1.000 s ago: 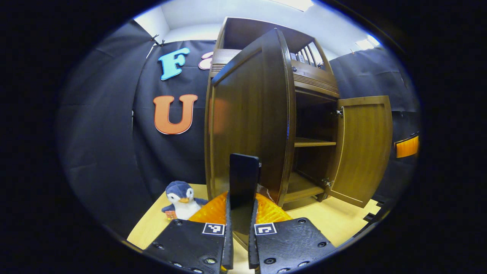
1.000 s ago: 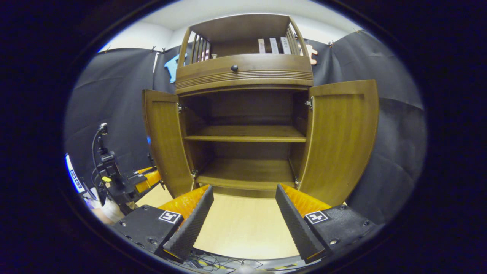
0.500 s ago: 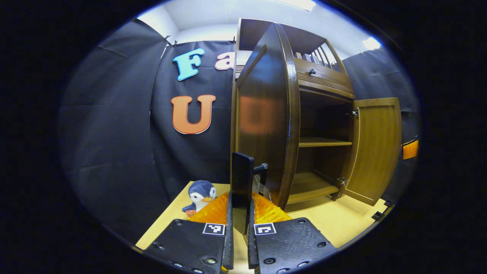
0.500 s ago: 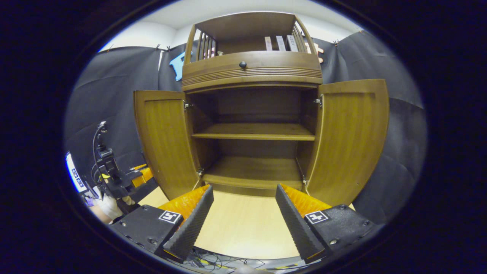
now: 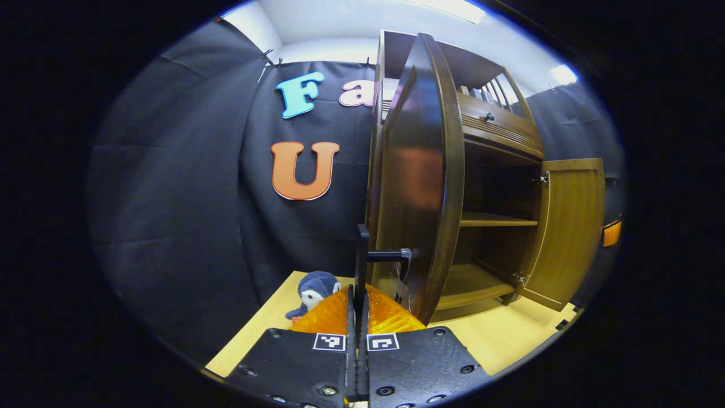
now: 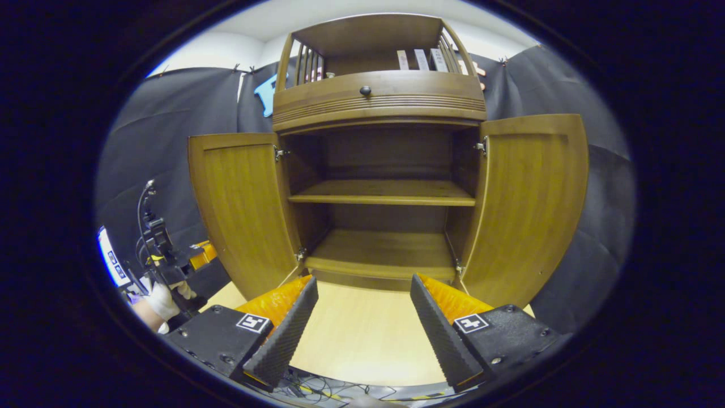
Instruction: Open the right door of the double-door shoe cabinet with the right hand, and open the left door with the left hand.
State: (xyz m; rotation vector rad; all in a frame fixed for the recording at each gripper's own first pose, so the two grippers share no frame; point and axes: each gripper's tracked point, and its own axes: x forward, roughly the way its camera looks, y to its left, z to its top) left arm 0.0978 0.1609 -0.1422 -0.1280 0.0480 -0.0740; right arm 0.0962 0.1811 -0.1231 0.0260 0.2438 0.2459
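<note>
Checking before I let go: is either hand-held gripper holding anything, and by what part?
The left hand-held gripper is shut on the left door's handle, at its flat end plate. The right hand-held gripper is open and holds nothing.

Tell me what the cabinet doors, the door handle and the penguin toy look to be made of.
Left door: glossy varnished wood or veneer, judging by grain and the reflection on its outer face.
Right door: the same, its inner face lighter and more matte.
Door handle: dark, thin bar, probably metal.
Penguin toy: soft plush, fuzzy surface.
</note>
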